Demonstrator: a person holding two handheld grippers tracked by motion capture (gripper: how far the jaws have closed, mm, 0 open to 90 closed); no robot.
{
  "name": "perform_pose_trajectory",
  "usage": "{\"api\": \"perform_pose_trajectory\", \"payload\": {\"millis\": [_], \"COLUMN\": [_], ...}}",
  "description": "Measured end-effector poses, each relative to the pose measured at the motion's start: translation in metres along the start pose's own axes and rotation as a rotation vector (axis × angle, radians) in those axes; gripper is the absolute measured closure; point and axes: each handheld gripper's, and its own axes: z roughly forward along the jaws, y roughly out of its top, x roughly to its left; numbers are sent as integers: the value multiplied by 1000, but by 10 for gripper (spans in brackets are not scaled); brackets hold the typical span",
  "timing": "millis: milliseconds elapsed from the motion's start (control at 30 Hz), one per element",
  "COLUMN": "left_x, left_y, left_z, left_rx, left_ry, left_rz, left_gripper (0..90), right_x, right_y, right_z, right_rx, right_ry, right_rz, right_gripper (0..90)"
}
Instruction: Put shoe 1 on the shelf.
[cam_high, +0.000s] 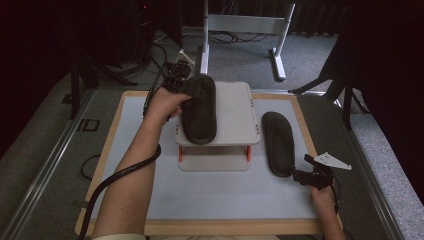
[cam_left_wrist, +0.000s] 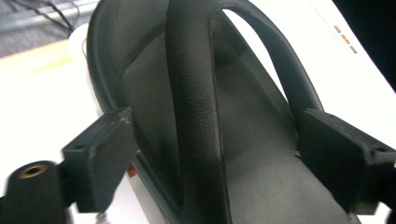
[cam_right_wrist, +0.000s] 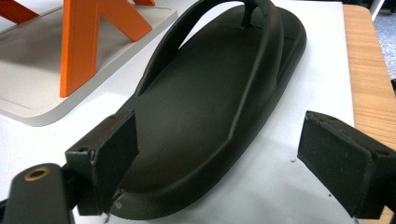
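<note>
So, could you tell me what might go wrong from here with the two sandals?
The left gripper stands open around the strap of the sandal on the rack; pulling away carelessly could snag the strap and drag it off the rack's top shelf. The right gripper is open over the heel of the sandal on the mat; closing there may only pinch the rim and slip.

Two black flip-flops (cam_high: 200, 108) (cam_high: 278, 143), one two-tier stand (cam_high: 235, 117)

Matt black grained rubbery sandal (cam_left_wrist: 196, 116), smooth white plastic rack (cam_high: 235, 110), wooden table edge (cam_right_wrist: 369, 70)
</note>
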Motion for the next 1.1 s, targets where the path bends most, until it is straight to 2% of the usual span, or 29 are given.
{"api": "perform_pose_trajectory", "payload": {"millis": [33, 100, 133, 167, 233, 267, 367, 567, 600, 767, 800, 933, 1100], "left_x": [0, 1, 1, 3, 7, 8, 14, 22, 23, 27, 33, 39, 50], "left_y": [-2, -6, -6, -9, -12, -14, -19, -29, -32, -37, -46, -55, -70], "left_z": [-2, -6, -6, -10, -13, -15, -19, -27, -28, -32, -38, -43, -47], "left_rx": [-9, -29, -29, -53, -71, -92, -129, -144, -147, -150, -171, -183, -204], "left_ry": [8, -14, -14, -6, -23, -27, -53, -54, -57, -59, -57, -39, -36], "left_rz": [23, 29, 29, 42, 34, 45, 29, 44, 58, 62, 65, 77, 62], "left_gripper": [84, 79, 72, 72, 71, 72, 71, 72, 71, 71, 71, 71, 71], "right_x": [0, 0, 0, 0, 0, 0, 0, 1, 0, 1, 1, 1, 1], "right_y": [0, 0, 0, 0, 0, 0, 0, 0, 0, 0, 0, 0, 0], "right_z": [0, 0, 0, 0, 0, 0, 0, -1, -1, -1, -1, -1, -1], "right_rx": [1, 0, 0, -2, -2, -2, 1, -8, -11, -12, -13, -15, -16], "right_ry": [0, 2, 2, 2, 1, 0, -7, -11, -12, -17, -19, -19, -16], "right_rz": [0, 3, 3, 5, 7, 6, 6, 4, 4, 3, 1, 4, 3], "right_gripper": [115, 115, 115, 116, 115, 115, 115, 111, 111, 111, 112, 112, 112]}}
